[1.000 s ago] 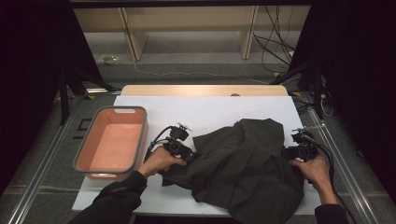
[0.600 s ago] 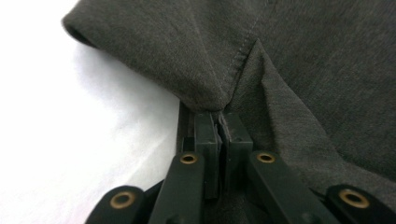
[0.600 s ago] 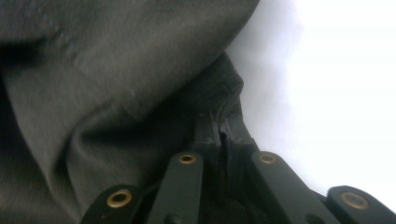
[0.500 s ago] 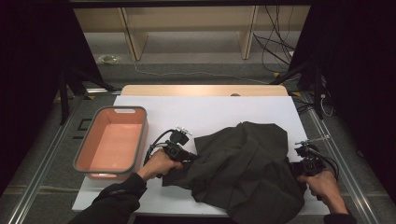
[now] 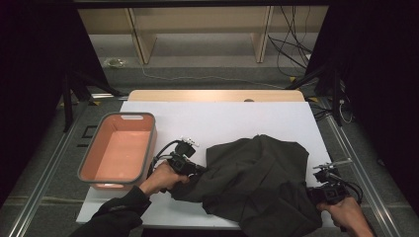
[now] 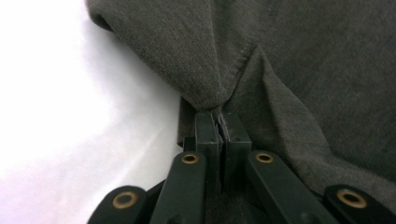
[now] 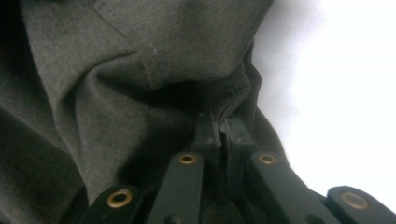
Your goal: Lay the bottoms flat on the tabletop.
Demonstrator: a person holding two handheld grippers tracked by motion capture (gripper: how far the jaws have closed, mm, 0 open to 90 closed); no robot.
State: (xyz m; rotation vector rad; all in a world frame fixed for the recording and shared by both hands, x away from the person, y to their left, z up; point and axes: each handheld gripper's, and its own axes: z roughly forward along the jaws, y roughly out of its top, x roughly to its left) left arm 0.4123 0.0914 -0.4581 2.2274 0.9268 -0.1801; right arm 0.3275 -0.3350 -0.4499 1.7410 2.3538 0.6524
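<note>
The dark garment (image 5: 257,182) is lying crumpled on the white counter (image 5: 222,118), right of the pink tub (image 5: 118,150). The left hand-held gripper (image 6: 218,122) and right hand-held gripper (image 7: 219,125) are each pinching its fabric.

Both grippers clamped, forearms low at the table's near edge.
Left gripper (image 5: 193,168): jaws pinched tight, hand wrapped behind. Right gripper (image 5: 316,191): jaws pinched tight, near the right near corner.
</note>
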